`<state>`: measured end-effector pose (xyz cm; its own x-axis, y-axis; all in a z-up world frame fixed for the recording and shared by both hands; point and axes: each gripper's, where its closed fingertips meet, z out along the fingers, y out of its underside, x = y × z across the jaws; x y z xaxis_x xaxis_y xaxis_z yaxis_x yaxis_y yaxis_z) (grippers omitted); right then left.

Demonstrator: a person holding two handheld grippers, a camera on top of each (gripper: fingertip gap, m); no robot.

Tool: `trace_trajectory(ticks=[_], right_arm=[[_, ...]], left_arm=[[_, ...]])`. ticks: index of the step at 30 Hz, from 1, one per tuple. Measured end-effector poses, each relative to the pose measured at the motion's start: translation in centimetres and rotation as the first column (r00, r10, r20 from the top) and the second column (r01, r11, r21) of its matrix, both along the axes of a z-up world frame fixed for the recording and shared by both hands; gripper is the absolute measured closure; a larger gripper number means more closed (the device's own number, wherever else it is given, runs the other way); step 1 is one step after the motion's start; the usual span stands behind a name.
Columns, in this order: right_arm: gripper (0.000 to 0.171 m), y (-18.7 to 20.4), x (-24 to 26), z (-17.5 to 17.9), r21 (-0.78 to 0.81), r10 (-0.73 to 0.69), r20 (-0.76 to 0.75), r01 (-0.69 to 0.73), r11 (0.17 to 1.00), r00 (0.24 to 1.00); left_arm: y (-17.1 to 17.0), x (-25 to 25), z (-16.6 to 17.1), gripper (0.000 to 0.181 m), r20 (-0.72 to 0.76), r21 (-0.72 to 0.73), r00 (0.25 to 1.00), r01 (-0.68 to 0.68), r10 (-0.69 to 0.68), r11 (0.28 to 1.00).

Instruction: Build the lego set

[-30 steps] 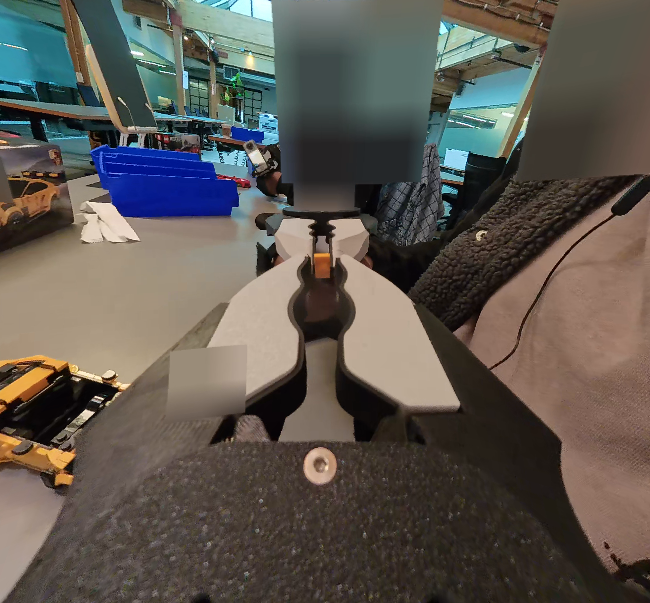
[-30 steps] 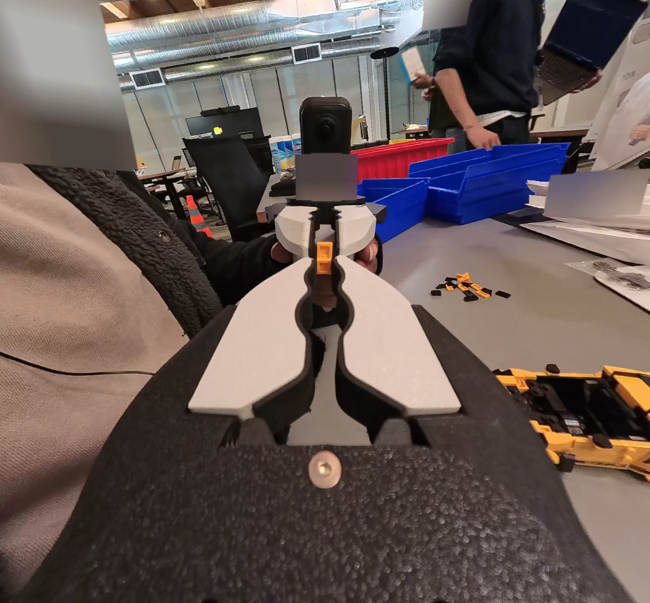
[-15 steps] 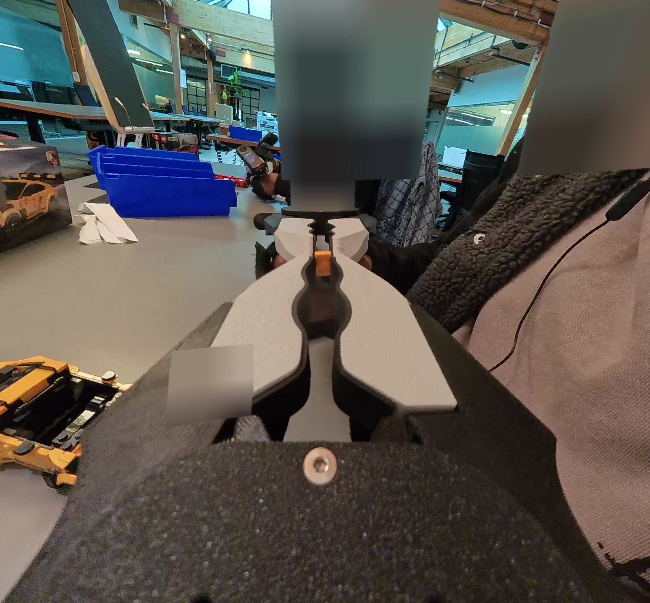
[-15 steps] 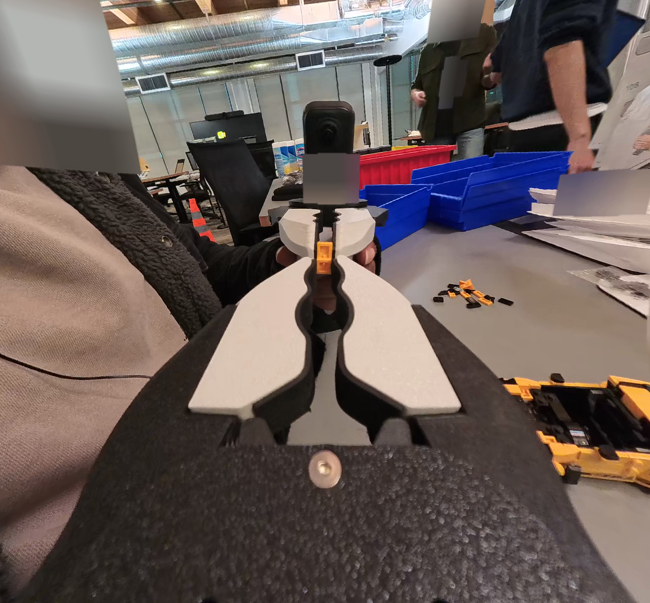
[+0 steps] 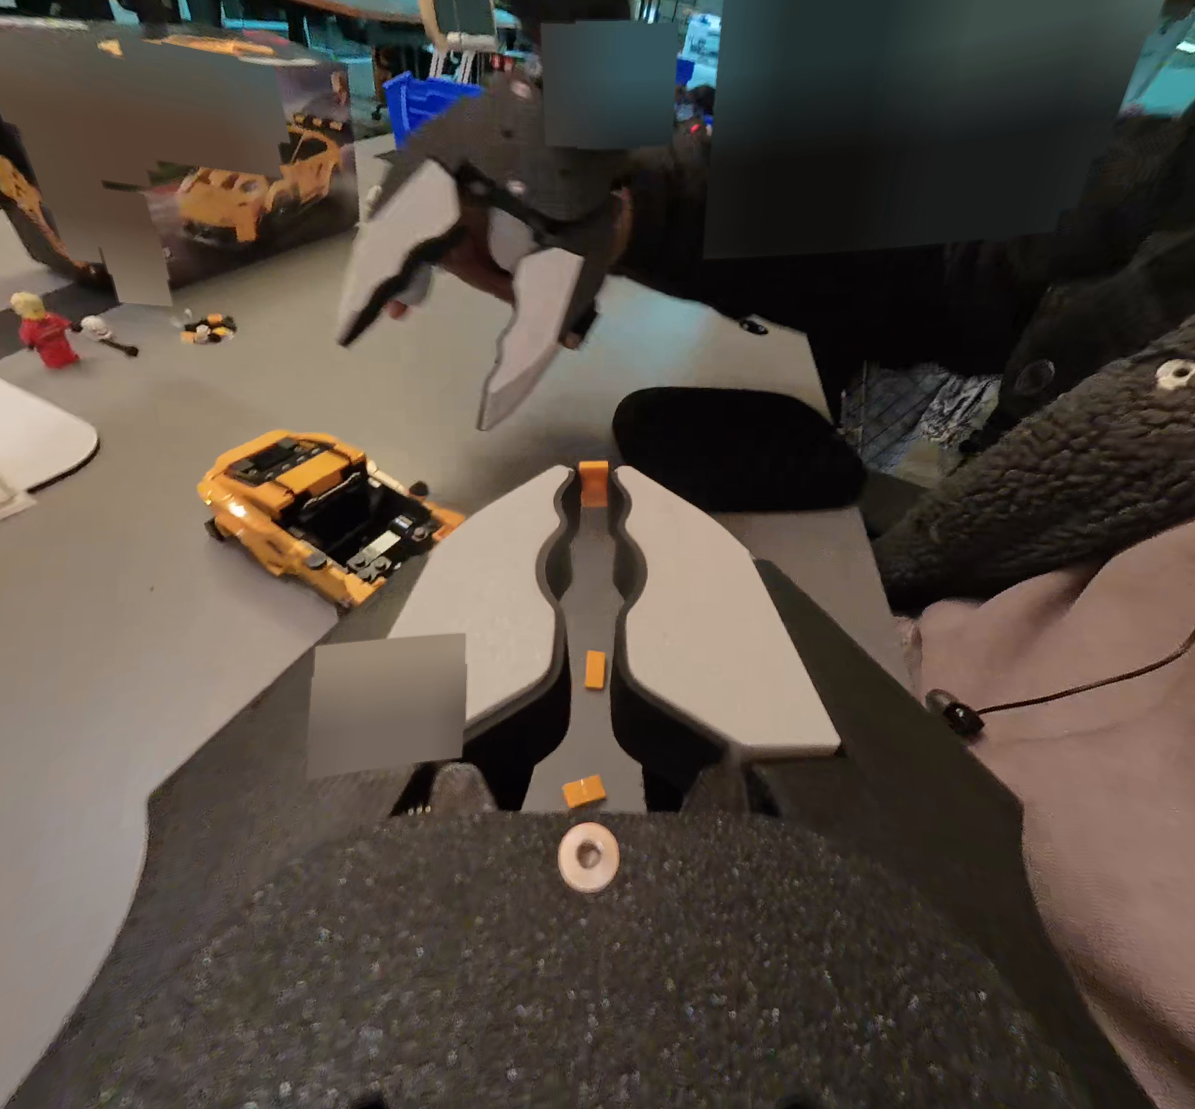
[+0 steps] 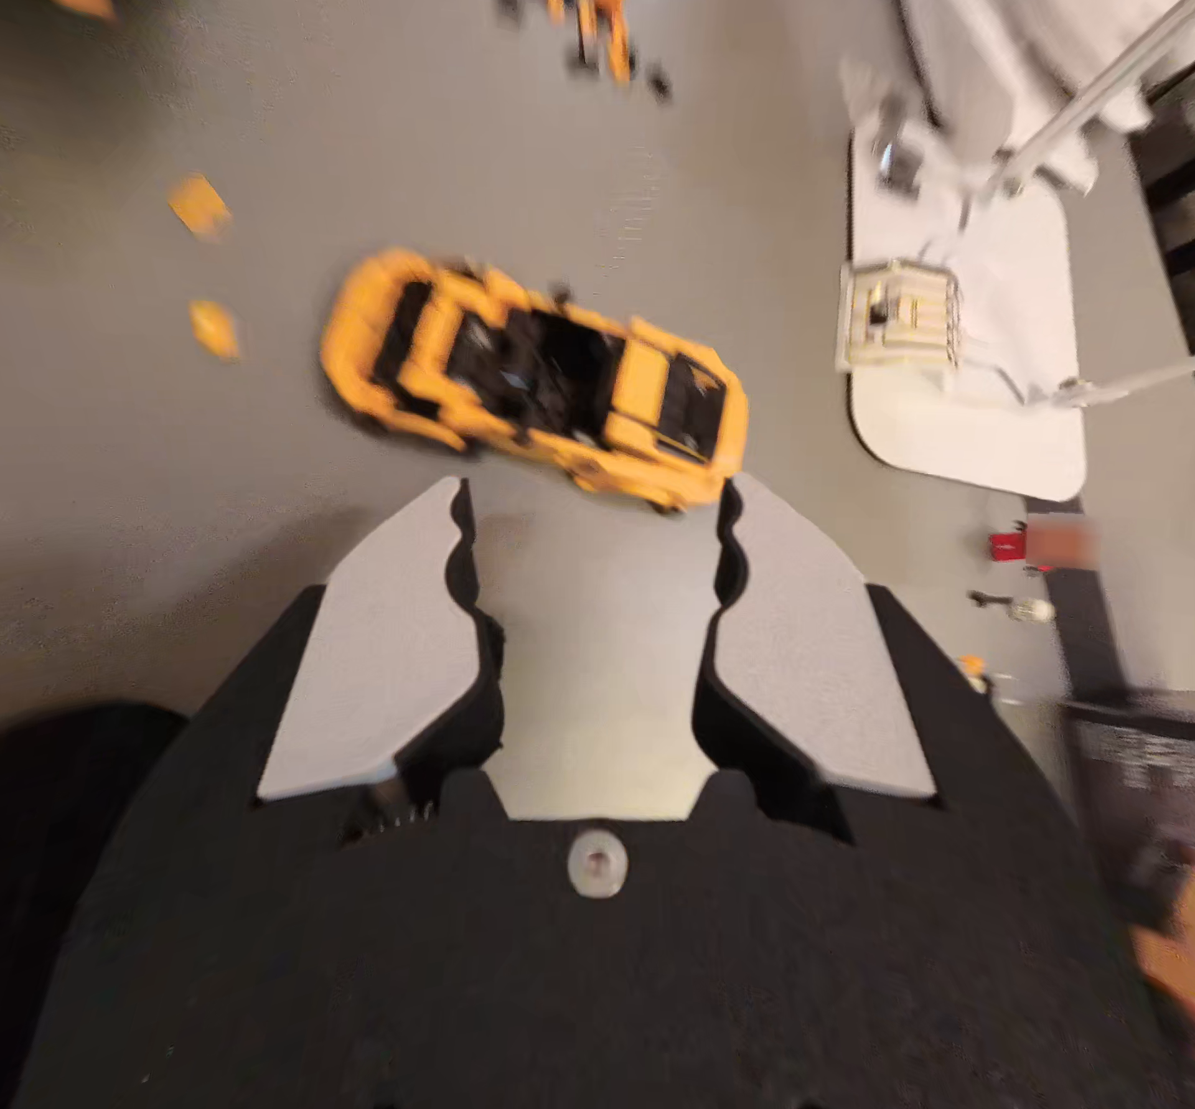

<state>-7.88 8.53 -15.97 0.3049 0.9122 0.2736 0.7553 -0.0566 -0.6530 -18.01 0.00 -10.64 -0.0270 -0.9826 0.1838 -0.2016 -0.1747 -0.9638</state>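
Note:
The partly built yellow and black lego car (image 5: pixel 304 509) sits on the grey table; the blurred right wrist view shows it from above (image 6: pixel 530 379). My left gripper (image 5: pixel 593 476) is shut on a small orange piece (image 5: pixel 593 486), to the right of the car. Two more orange pieces (image 5: pixel 594 668) show in the gap between its fingers; I cannot tell what they rest on. My right gripper (image 6: pixel 595 486) is open and empty, above the table near the car's edge. It also shows in the left wrist view (image 5: pixel 414 379), beyond the car.
The lego box (image 5: pixel 258 173) stands at the back left, with a red minifigure (image 5: pixel 45 334) and small loose pieces (image 5: pixel 210 328) in front. Two orange pieces (image 6: pixel 199 211) lie left of the car, and a pile (image 6: pixel 588 17) beyond. A white stand base (image 6: pixel 957 431) is right. A black chair seat (image 5: pixel 731 451) is at the table edge. The red minifigure (image 5: pixel 45 334) lies some 20 cm from my right tips, 35 cm from my left tips.
The grippers faced each other, both on the orange piece. The right one has let go, opened and swung down over the car. The left one has tilted down, still holding the piece.

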Motion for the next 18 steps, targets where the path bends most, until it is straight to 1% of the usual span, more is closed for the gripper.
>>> trace_trajectory(ticks=[1,3,6,8,10,12,13,14,17,18], right_arm=[[0.092,1.4,0.9,-1.1,0.000,0.038,0.103,-0.038,0.999,0.994],[0.082,3.2,1.4,-2.7,-0.019,0.141,0.256,-0.141,0.990,0.956],[0.070,5.0,0.9,-4.2,-0.071,0.298,0.432,-0.298,0.952,0.851],[0.063,5.7,0.5,-5.3,-0.134,0.389,0.491,-0.374,0.918,0.779],[0.061,6.1,0.2,-6.5,-0.200,0.449,0.514,-0.407,0.891,0.731],[0.060,6.2,-0.1,-6.9,-0.250,0.468,0.502,-0.397,0.883,0.727],[0.070,6.1,-0.2,-6.8,-0.257,0.463,0.478,-0.385,0.886,0.747],[0.085,5.6,-0.4,-6.7,-0.276,0.461,0.442,-0.372,0.886,0.770],[0.095,4.8,-0.3,-6.7,-0.275,0.381,0.398,-0.287,0.917,0.835],[0.095,4.4,-0.2,-6.7,-0.278,0.350,0.386,-0.254,0.926,0.854]], left_arm=[[0.2,0.0,-0.5,0.173,-0.016,0.005,1.000,-0.006,0.006,1.000],[0.6,0.1,-1.5,0.173,-0.055,0.014,0.998,-0.019,0.020,1.000],[1.3,0.2,-3.0,0.174,-0.101,0.003,0.994,-0.031,0.031,1.000],[1.7,0.1,-3.7,0.174,-0.125,-0.007,0.991,-0.040,0.038,0.999],[2.3,0.0,-4.5,0.174,-0.151,-0.015,0.987,-0.055,0.052,0.998],[2.8,-0.2,-5.0,0.174,-0.169,-0.032,0.983,-0.076,0.069,0.997],[3.0,-0.3,-5.2,0.174,-0.178,-0.043,0.981,-0.086,0.077,0.995],[3.2,-0.4,-5.4,0.174,-0.185,-0.054,0.979,-0.095,0.083,0.994],[3.4,-0.4,-5.6,0.174,-0.197,-0.084,0.976,-0.107,0.088,0.991],[3.4,-0.4,-5.6,0.174,-0.200,-0.088,0.976,-0.107,0.087,0.990]])
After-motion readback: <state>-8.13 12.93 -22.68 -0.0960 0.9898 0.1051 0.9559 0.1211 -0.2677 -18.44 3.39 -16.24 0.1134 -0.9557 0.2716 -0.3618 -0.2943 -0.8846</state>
